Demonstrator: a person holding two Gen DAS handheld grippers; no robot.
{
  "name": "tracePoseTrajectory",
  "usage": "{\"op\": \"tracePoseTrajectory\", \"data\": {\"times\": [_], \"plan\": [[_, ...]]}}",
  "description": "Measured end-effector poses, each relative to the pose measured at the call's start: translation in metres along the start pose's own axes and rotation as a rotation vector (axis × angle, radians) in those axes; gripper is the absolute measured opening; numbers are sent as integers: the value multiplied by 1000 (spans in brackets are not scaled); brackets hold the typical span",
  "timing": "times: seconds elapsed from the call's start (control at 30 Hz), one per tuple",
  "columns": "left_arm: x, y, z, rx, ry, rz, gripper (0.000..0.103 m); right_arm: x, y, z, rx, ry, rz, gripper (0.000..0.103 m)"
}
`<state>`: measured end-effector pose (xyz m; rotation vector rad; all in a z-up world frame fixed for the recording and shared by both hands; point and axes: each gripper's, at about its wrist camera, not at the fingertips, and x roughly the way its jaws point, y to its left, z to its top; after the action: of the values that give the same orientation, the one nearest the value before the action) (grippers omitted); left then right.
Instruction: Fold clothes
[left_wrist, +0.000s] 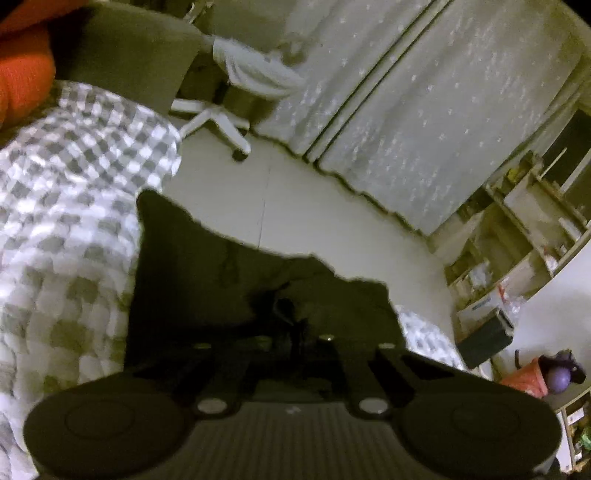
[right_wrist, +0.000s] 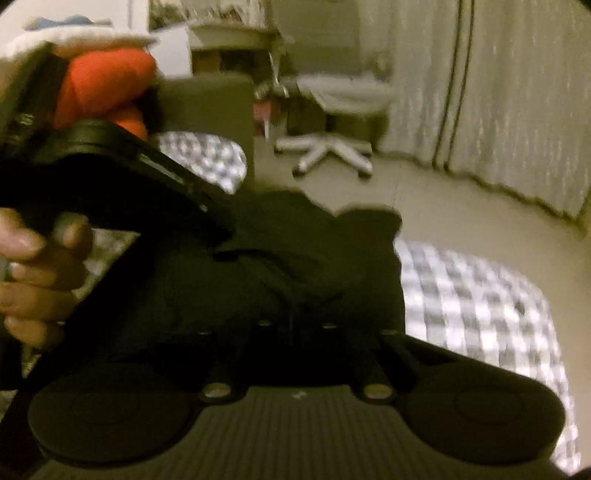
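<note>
1. At the far left of the right wrist view, a hand (right_wrist: 33, 280) grips the handle of the left tool (right_wrist: 221, 229), whose dark body reaches across toward the middle of the picture and ends against the black garment (right_wrist: 295, 258).
2. In the left wrist view the left tool (left_wrist: 295, 325) has its jaws together. They appear pinched on the near edge of the black garment (left_wrist: 229, 266), though the fabric and fingers are so dark that the contact itself is hard to make out.
3. The garment lies in front of both tools on a bed with a grey-and-white checked cover (left_wrist: 74, 184). Its far edge is ragged against the pale floor (left_wrist: 295, 206) beyond.
4. The right tool (right_wrist: 295, 325) likewise has its jaws together, seemingly closed on the same dark cloth. The picture is blurred, so I cannot confirm how much fabric it holds.
5. The step looks like an early fold, with both tools holding one edge to carry it over.
6. To do it well, keep the two tools level with each other and the edge taut between them. Carry it across so the layers meet squarely.
7. Lower the edge flat onto the cover before letting go, so no crease is trapped.
8. To the right, the checked cover (right_wrist: 480, 314) offers bare room for laying the fold down.
</note>
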<state>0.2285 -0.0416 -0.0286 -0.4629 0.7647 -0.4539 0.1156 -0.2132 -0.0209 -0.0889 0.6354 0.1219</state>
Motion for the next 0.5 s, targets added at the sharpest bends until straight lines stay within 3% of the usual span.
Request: {"op": "tracePoseTrajectory", "data": {"times": [0.17, 0.33, 0.5], "plan": [[-8, 14, 14, -85, -43, -47, 2, -23, 26, 4, -121, -121, -4, 2], [-6, 21, 20, -85, -38, -45, 2, -2, 62, -8, -259, -72, -60, 2], [-2, 30, 16, -91, -8, -14, 4, 14, 75, -10, -253, -4, -121, 8]]}}
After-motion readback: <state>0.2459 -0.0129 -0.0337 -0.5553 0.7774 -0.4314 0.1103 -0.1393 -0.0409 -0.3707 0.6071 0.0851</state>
